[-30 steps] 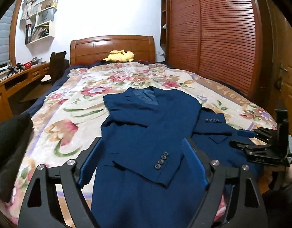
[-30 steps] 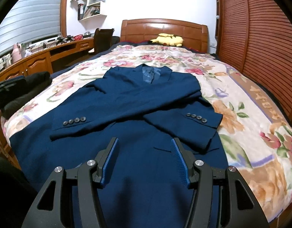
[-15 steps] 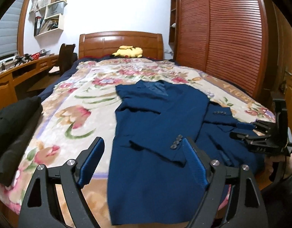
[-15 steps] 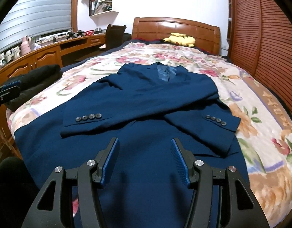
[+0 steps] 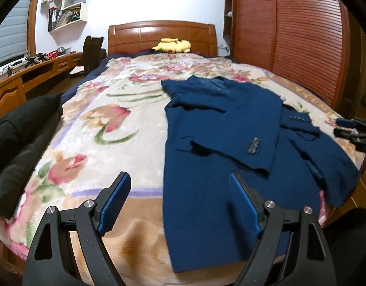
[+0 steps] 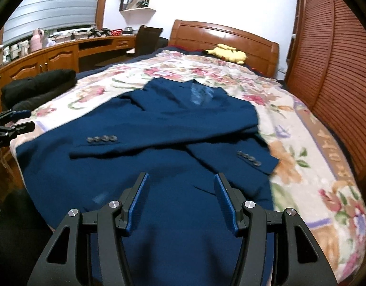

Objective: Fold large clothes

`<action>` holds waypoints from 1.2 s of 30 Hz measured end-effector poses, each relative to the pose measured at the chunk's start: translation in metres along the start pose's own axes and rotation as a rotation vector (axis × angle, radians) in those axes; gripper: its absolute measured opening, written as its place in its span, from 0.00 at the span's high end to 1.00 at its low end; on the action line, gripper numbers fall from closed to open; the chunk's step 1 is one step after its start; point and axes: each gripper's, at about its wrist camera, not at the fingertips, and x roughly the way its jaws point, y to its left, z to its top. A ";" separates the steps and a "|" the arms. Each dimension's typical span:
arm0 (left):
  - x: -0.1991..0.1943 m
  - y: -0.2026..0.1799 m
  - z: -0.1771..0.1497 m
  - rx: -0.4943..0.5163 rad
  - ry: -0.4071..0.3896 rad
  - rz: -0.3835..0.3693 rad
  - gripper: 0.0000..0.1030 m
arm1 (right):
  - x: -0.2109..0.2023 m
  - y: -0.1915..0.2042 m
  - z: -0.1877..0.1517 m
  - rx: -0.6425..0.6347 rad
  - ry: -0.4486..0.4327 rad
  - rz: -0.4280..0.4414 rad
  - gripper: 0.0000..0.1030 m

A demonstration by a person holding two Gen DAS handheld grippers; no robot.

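Observation:
A navy blue suit jacket [image 5: 221,128] [image 6: 159,128] lies flat on the floral bedspread, collar toward the headboard, both sleeves crossed over its front with cuff buttons showing. My left gripper [image 5: 180,178] hovers open over the jacket's lower left edge, nothing between its blue pads. My right gripper [image 6: 180,178] hangs open above the jacket's lower front, also holding nothing. The right gripper [image 5: 349,128] shows at the right edge of the left wrist view, and the left gripper [image 6: 18,119] at the left edge of the right wrist view.
A black folded garment [image 5: 18,138] [image 6: 39,83] lies at the bed's left edge. A yellow plush toy [image 5: 172,45] sits by the wooden headboard [image 5: 161,35]. A wooden desk [image 6: 51,57] and chair run along the left, a slatted wardrobe [image 5: 290,35] along the right.
The left gripper has moved left and lower, so the jacket now lies to the right of its view. The right gripper's view has rolled slightly; the jacket has not moved.

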 end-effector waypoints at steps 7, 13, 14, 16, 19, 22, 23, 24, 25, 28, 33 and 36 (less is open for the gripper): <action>0.001 0.005 0.006 0.030 0.031 0.001 0.18 | 0.012 -0.040 -0.009 0.025 0.061 -0.062 0.44; -0.006 0.006 0.017 0.079 0.060 0.031 0.18 | 0.028 -0.058 -0.017 0.056 0.089 -0.061 0.44; -0.008 0.006 0.018 0.085 0.063 0.038 0.18 | 0.030 -0.058 -0.017 0.059 0.093 -0.057 0.44; -0.011 0.008 0.019 0.093 0.072 0.049 0.18 | 0.038 -0.061 -0.023 0.071 0.107 -0.045 0.44; -0.012 0.010 0.017 0.098 0.085 0.079 0.18 | 0.047 -0.068 -0.031 0.086 0.119 -0.040 0.44; -0.011 0.010 0.011 0.094 0.101 0.107 0.18 | 0.048 -0.071 -0.039 0.080 0.115 -0.037 0.40; -0.010 0.011 0.008 0.086 0.106 0.111 0.18 | 0.046 -0.072 -0.043 0.078 0.104 -0.039 0.36; -0.010 0.012 0.006 0.078 0.110 0.109 0.18 | 0.043 -0.073 -0.047 0.082 0.091 -0.038 0.32; -0.006 0.013 0.003 0.061 0.124 0.100 0.18 | 0.040 -0.077 -0.051 0.093 0.082 -0.030 0.31; 0.005 0.015 -0.002 0.042 0.161 0.099 0.18 | 0.034 -0.086 -0.059 0.145 0.081 0.010 0.27; 0.017 0.009 -0.008 0.029 0.183 0.083 0.18 | 0.022 -0.091 -0.067 0.151 0.089 0.036 0.27; 0.022 0.004 -0.011 0.041 0.183 0.078 0.18 | 0.016 -0.091 -0.069 0.141 0.104 0.047 0.27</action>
